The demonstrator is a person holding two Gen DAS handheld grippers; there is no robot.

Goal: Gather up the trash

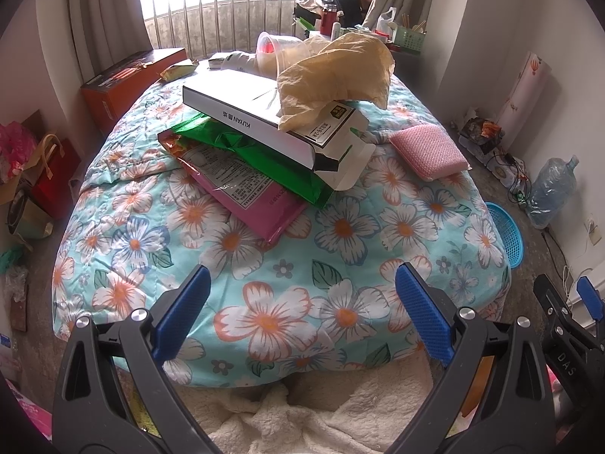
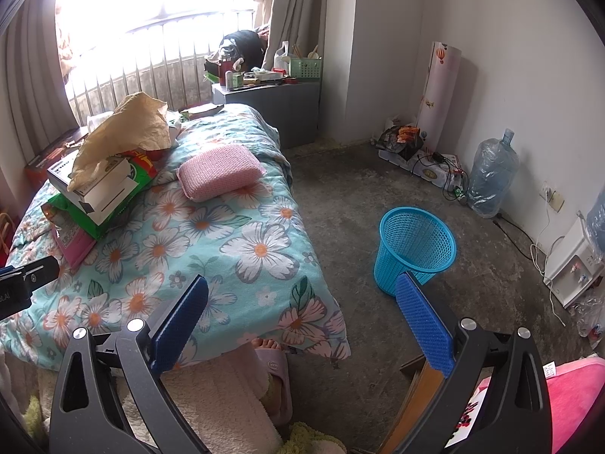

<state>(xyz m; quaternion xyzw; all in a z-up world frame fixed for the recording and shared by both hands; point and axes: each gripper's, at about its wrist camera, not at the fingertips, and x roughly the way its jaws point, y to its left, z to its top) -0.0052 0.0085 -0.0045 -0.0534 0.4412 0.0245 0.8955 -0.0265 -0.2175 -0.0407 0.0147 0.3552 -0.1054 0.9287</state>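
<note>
1. The left gripper (image 1: 302, 299) hangs over the near end of the bed (image 1: 340, 249), blue pads spread wide with nothing between them; the right gripper (image 2: 302, 302) is equally wide and empty, likely both poised for a first pick.
2. Ahead of the left gripper, trash lies stacked: pink packet (image 1: 245, 200), green foil bag (image 1: 264, 155), white KUYAN box (image 1: 242, 121), crumpled brown paper (image 1: 336, 75) on top (a loose pile, probably easiest taken from above).
3. Ahead-right of the right gripper, a blue mesh wastebasket (image 2: 414, 246) stands open on the bare concrete floor (image 2: 340, 196), presumably the destination.
4. Beyond, a railed window (image 1: 227, 0) and curtains.
</note>
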